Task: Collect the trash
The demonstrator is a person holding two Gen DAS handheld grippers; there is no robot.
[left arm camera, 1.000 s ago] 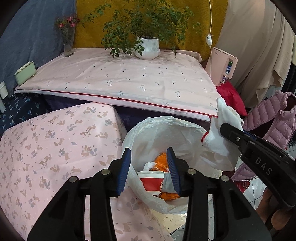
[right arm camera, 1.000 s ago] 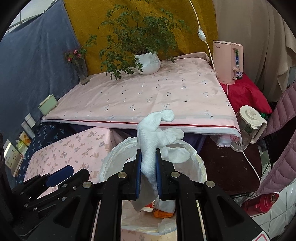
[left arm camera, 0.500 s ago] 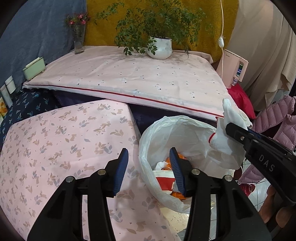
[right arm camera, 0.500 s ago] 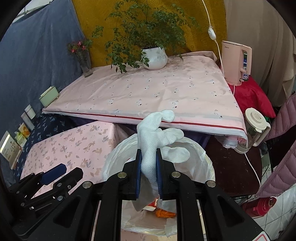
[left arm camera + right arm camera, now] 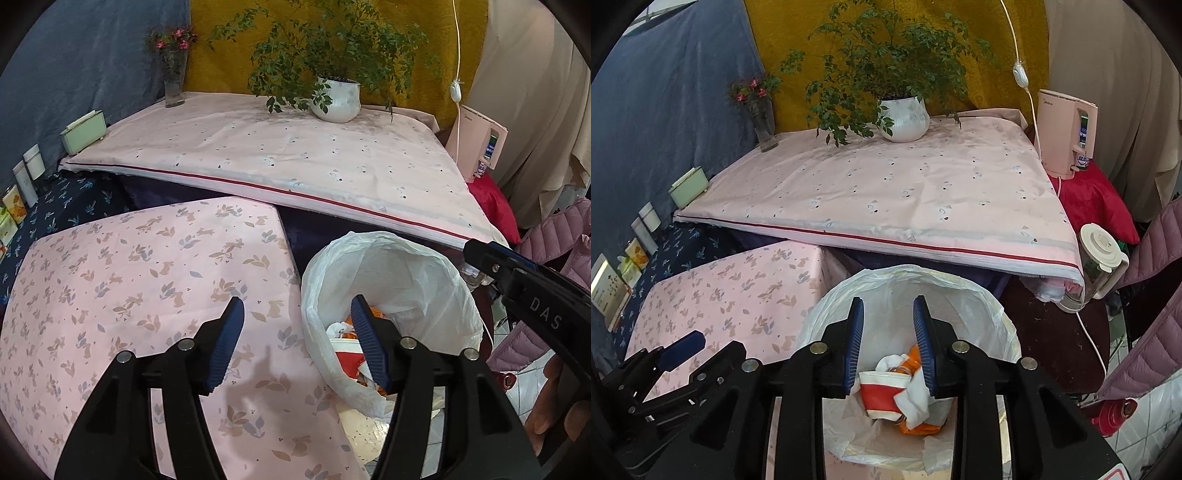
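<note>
A bin lined with a white plastic bag (image 5: 993, 306) stands beside the low table; it also shows in the left wrist view (image 5: 436, 273). Inside lie a white glove (image 5: 916, 397), a red-and-white paper cup (image 5: 882, 391) and orange wrappers (image 5: 919, 428). My right gripper (image 5: 888, 306) is open and empty, right above the bin mouth. My left gripper (image 5: 297, 308) is open and empty, over the floral cloth's edge next to the bin. The right gripper's body (image 5: 532, 295) shows at the right of the left wrist view.
A low table with floral pink cloth (image 5: 129, 280) is left of the bin. Behind is a larger pink-clothed table (image 5: 905, 192) with a potted plant (image 5: 905, 114) and a flower vase (image 5: 764, 122). A pink kettle (image 5: 1065, 136), blender jug (image 5: 1097, 266) and pink jacket (image 5: 1145, 332) stand right.
My right gripper opened and the white glove dropped into the bin. My left gripper swung left, away from the bin, and opened wider.
</note>
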